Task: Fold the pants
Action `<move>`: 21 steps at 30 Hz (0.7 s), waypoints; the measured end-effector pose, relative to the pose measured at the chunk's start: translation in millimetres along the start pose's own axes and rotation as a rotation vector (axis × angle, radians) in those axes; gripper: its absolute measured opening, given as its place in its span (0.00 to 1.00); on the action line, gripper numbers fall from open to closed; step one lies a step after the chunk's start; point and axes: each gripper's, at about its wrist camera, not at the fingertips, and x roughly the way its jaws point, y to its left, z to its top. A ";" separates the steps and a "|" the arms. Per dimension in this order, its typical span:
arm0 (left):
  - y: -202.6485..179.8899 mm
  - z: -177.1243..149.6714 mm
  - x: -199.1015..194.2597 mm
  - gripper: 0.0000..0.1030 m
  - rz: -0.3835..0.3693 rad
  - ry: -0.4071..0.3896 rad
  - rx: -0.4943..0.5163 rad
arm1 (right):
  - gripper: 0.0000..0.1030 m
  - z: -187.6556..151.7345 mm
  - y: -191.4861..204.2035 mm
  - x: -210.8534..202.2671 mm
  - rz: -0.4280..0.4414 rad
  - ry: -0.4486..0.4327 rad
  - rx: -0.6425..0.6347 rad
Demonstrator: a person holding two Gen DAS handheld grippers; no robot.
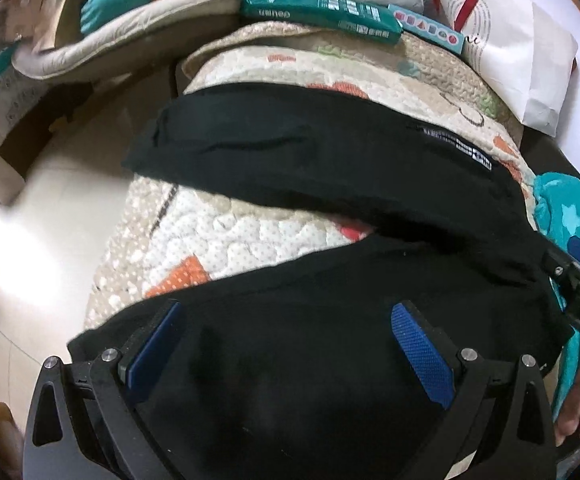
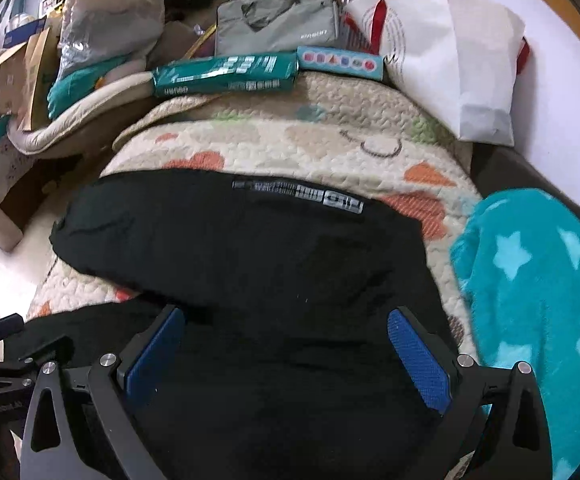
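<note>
Black fabric of the pants fills the near part of the left wrist view, lying under the left hand-held gripper, whose blue fingers stand wide apart with nothing between them. The pants lie on a quilted mat in a V: one leg runs along the near edge, the other angles across further back, and a wedge of mat shows between them. At the right edge the right hand-held gripper sits by the point where the legs meet. From the right wrist view, its own jaws are likewise apart and empty over the cloth, with the printed label on the far leg's edge and a teal star blanket just beside the pants. The step appears to be bringing one leg onto the other; to do it well, each gripper should probably pinch both layers at the near leg's edge, lift together, and lay it flush, keeping clear of the blanket.
</note>
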 end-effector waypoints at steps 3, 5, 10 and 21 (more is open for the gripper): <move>-4.5 -4.2 6.2 1.00 0.010 0.026 0.012 | 1.00 -3.8 -1.7 5.7 0.003 0.024 0.015; -7.8 -7.9 9.4 1.00 0.010 0.039 0.024 | 1.00 -5.6 -2.8 7.7 0.006 0.034 0.025; -14.9 -14.7 16.5 1.00 0.017 0.062 0.054 | 1.00 -10.2 -3.8 11.4 0.011 0.052 0.038; -23.7 -23.7 30.1 1.00 0.093 0.077 0.117 | 1.00 -13.0 -4.7 13.5 0.017 0.065 0.054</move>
